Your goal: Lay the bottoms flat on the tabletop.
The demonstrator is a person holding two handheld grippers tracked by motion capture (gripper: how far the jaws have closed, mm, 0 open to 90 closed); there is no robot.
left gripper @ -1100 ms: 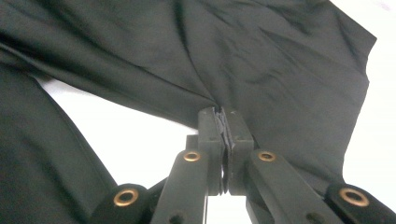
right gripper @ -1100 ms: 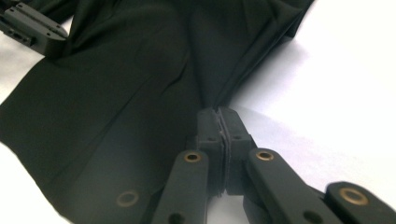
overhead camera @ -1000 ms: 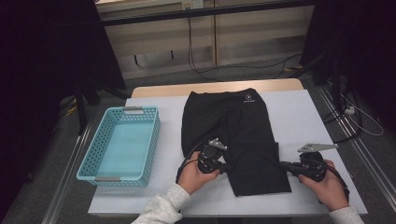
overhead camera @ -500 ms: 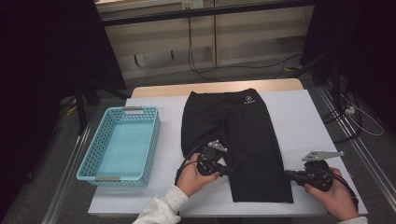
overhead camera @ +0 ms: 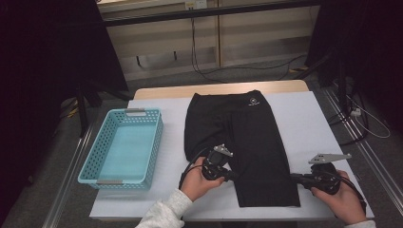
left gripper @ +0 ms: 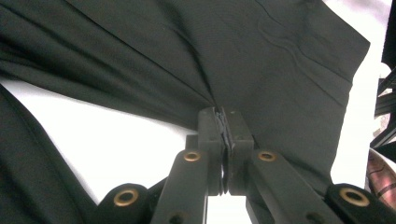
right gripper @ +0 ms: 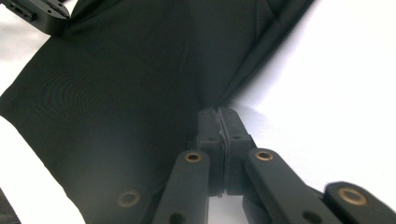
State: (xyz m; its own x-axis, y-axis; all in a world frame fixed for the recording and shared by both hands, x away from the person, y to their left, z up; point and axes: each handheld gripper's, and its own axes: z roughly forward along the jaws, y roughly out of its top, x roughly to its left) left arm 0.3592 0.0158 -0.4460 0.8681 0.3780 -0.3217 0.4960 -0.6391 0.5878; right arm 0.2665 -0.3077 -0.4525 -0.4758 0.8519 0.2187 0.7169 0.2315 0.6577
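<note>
A pair of black shorts (overhead camera: 247, 128) lies flat on the white table (overhead camera: 323, 123), its waistband with a small logo at the far end. My left gripper (overhead camera: 234, 175) is shut on the inner edge of the near leg; the left gripper view shows the fabric (left gripper: 261, 56) pinched and pulled into folds between the pads of my left gripper (left gripper: 223, 116). My right gripper (overhead camera: 293, 176) is shut on the leg's outer right edge. In the right gripper view the cloth (right gripper: 130, 79) spreads away from my right gripper (right gripper: 219, 114), with the left gripper (right gripper: 37, 11) at the top left corner.
A turquoise plastic basket (overhead camera: 157, 142) stands on the left part of the table with nothing in it. Bare white table lies right of the shorts. Cables (overhead camera: 361, 118) and stand legs sit on the floor beyond the right edge.
The right hand has drawn slightly toward the near right corner, keeping its grip, and the leg's hem now lies a little closer to the near edge. The left hand has stayed put.
</note>
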